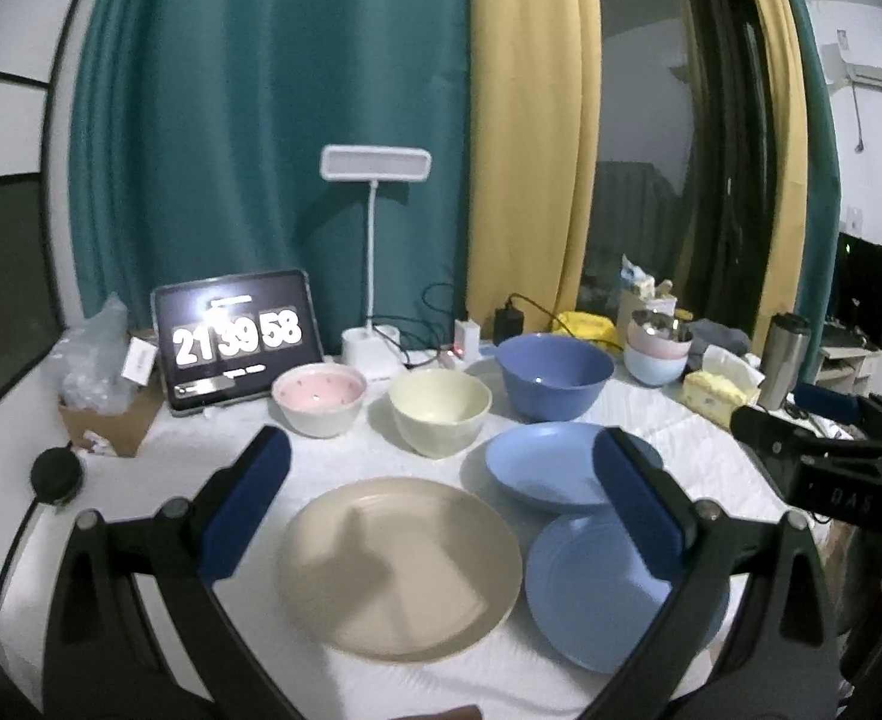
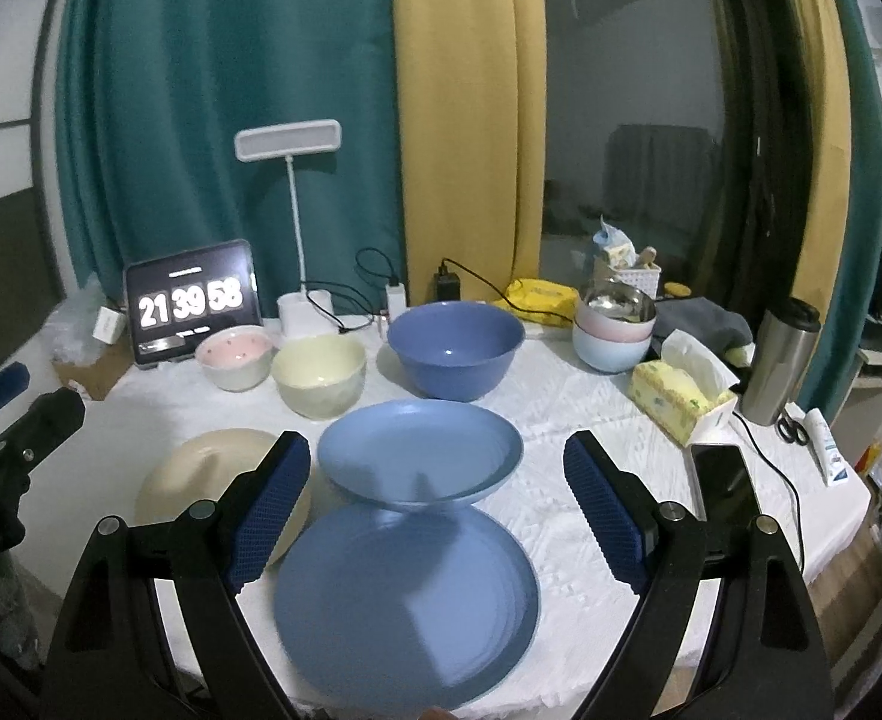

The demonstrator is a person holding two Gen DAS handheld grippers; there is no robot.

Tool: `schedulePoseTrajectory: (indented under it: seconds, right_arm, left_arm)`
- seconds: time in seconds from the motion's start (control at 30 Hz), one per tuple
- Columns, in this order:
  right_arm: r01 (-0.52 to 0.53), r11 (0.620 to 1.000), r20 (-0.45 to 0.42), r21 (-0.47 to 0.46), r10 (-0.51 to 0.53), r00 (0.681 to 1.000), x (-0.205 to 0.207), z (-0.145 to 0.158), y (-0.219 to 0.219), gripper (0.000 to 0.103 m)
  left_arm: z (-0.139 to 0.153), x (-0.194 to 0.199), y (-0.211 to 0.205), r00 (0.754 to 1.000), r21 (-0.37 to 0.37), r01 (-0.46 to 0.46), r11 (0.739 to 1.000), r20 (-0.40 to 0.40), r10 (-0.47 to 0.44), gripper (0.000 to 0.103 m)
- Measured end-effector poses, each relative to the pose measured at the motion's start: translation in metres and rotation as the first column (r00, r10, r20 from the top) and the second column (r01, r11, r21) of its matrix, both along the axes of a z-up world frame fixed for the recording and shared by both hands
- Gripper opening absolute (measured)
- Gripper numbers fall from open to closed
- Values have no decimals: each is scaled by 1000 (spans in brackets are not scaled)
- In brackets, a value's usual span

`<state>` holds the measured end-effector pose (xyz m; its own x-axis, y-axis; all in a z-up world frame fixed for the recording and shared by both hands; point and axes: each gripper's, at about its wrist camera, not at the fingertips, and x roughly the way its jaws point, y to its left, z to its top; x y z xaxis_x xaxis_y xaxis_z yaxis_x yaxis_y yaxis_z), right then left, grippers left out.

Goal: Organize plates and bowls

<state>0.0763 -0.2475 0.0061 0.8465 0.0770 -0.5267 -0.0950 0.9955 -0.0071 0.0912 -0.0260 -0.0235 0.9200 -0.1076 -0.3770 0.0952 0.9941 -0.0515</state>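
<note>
Nearest, left gripper [image 1: 441,501] with fingers spread wide, empty, above beige plate [image 1: 399,564]. Likewise right gripper [image 2: 438,501], fingers apart, empty, over flat blue plate [image 2: 405,606]. Just behind, deeper blue plate [image 2: 420,450], its near edge over the flat one's far rim. Farther back, in a row: pink bowl [image 2: 236,357], cream bowl [image 2: 319,375], big blue bowl [image 2: 456,348]. Farthest, tablet clock [image 2: 192,303] reading 21 39 58.
</note>
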Motion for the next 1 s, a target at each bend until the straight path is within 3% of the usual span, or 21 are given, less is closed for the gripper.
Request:
schedulePoseTrajectory:
  seconds: [0.6,1.0]
  right_arm:
    - [46,999,-167,29,-40,985,105,-51,-44,89]
    - [53,997,-258,64,-35,966,154,-93,-68,89]
  left_arm:
    - [-51,118,-45,974,22,69,997,-217,-63,101]
    - [-91,171,-74,932,34,100,994,-353,-81,101]
